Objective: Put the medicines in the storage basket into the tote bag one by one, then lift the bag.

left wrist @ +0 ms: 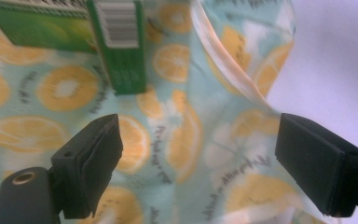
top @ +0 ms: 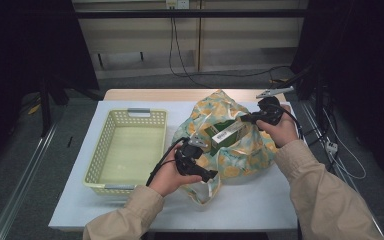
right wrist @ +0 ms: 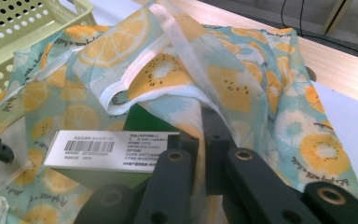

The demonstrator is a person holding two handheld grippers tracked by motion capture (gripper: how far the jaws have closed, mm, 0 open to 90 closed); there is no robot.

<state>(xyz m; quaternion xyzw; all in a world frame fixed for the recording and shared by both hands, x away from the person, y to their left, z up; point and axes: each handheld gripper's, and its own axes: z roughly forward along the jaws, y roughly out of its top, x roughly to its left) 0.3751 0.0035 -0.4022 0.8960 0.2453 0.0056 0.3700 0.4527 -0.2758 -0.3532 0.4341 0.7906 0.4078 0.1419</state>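
A citrus-print fabric bag lies on the white table right of centre. A green box with a white barcode label sticks out of its mouth. My right gripper comes in from the right and is shut on the box's end, the jaws close together under a fold of bag. My left gripper stands open at the bag's near left side. In the left gripper view its jaws are spread wide over the fabric, with the box beyond them.
A pale yellow perforated basket stands at the table's left with nothing in it; its corner lies just behind the bag. The bag's handle loop trails toward the front edge. Bare white table lies right of the bag.
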